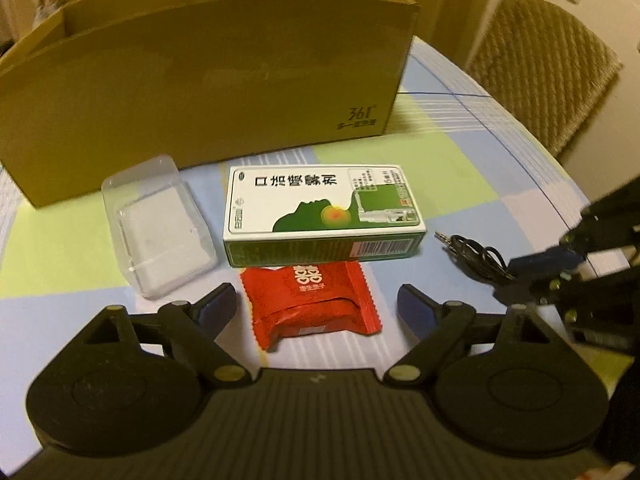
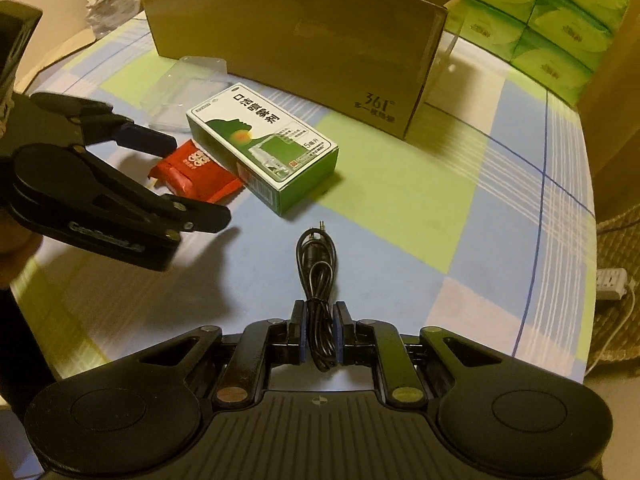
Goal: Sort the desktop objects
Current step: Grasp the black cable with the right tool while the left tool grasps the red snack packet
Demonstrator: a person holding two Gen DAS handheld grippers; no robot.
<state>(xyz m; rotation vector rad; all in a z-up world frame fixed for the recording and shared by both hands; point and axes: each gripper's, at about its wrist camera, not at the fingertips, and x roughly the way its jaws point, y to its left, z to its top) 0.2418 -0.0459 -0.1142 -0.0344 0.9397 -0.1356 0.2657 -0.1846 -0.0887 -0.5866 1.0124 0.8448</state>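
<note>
My left gripper (image 1: 316,306) is open, its fingers on either side of a red snack packet (image 1: 316,304) lying on the checked tablecloth. Just behind the packet lies a white-and-green medicine box (image 1: 324,216), with a clear plastic case (image 1: 156,224) to its left. In the right wrist view my right gripper (image 2: 319,314) is shut on the near end of a coiled black cable (image 2: 316,256), whose plugs point away from me. The same view shows the left gripper (image 2: 200,179) over the red packet (image 2: 192,172), beside the medicine box (image 2: 260,140).
An open brown cardboard box (image 1: 200,92) stands behind the objects, seen too as the cardboard box (image 2: 300,40). Green tissue packs (image 2: 552,20) are stacked at the far right. A wicker chair (image 1: 540,68) stands past the table edge, and a power strip (image 2: 610,280) lies on the floor.
</note>
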